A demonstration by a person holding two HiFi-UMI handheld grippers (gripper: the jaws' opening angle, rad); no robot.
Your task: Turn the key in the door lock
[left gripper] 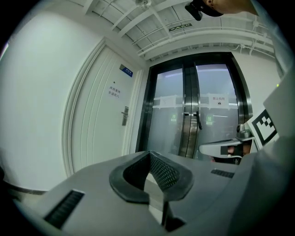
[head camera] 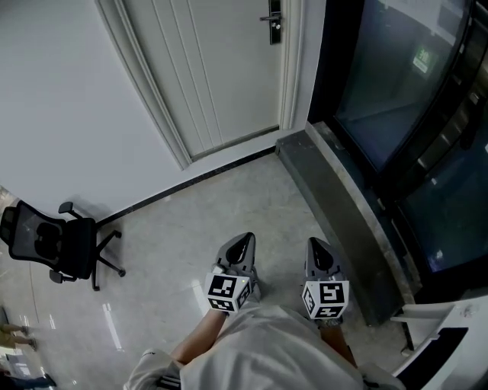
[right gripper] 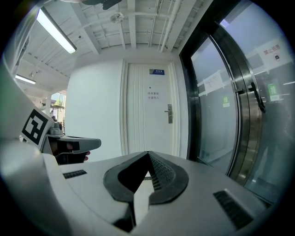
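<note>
White door (head camera: 213,68) with its lock (head camera: 274,21) at the top of the head view, well apart from both claws. The left claw (head camera: 245,241) and right claw (head camera: 316,244) are held side by side, nearly level, pointing toward the door. Each is closed tight on nothing. Any key is too small to tell.

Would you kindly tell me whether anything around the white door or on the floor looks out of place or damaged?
Nothing stands out. The white door sits shut in its frame with its lock handle level, the floor shows no spill or debris, and the office chair stands upright.
</note>
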